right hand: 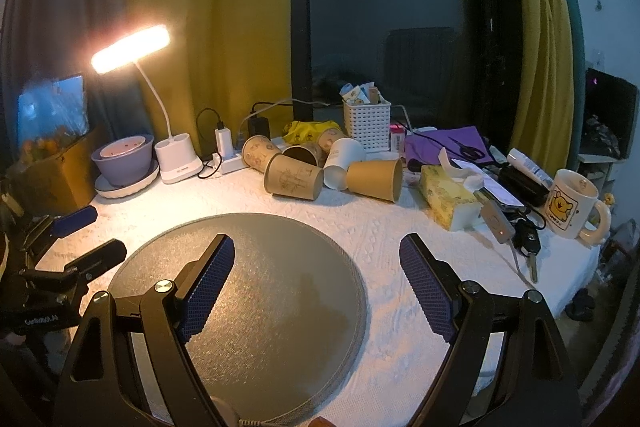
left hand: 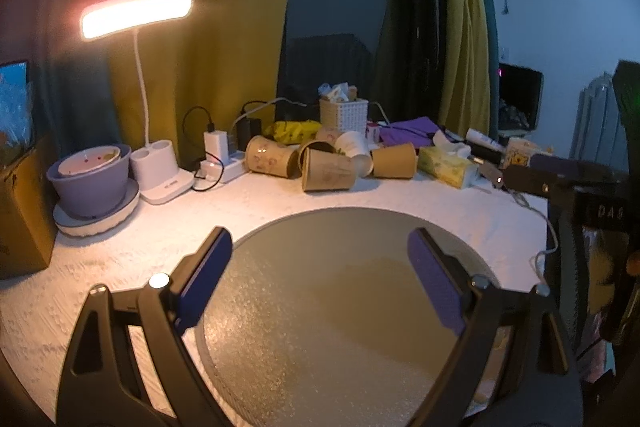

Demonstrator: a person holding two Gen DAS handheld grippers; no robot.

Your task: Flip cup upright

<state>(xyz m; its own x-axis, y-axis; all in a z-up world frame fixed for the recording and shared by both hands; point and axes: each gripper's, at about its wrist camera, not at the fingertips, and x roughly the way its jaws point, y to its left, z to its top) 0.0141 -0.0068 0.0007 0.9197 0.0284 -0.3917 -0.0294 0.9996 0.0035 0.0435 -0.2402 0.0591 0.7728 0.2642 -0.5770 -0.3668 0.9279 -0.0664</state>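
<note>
Several paper cups lie on their sides in a heap at the back of the table: a brown one with a line drawing point(right hand: 294, 179) point(left hand: 328, 171), a plain brown one point(right hand: 376, 179) point(left hand: 394, 161), a white one point(right hand: 344, 157) point(left hand: 354, 147) and a patterned one point(right hand: 258, 153) point(left hand: 268, 157). My left gripper point(left hand: 320, 263) is open and empty above the round grey mat point(left hand: 344, 307). My right gripper point(right hand: 316, 267) is open and empty over the mat's right edge point(right hand: 352, 267). The left gripper also shows at the left of the right wrist view point(right hand: 86, 237).
A lit desk lamp point(right hand: 132, 49) on a white base point(right hand: 180, 159), a purple bowl point(right hand: 124, 159), power strip with chargers point(right hand: 228, 155), white basket point(right hand: 366, 125), tissue pack point(right hand: 448, 197), keys point(right hand: 526, 243) and a bear mug point(right hand: 572, 205) crowd the back and right. White cloth covers the table point(right hand: 400, 227).
</note>
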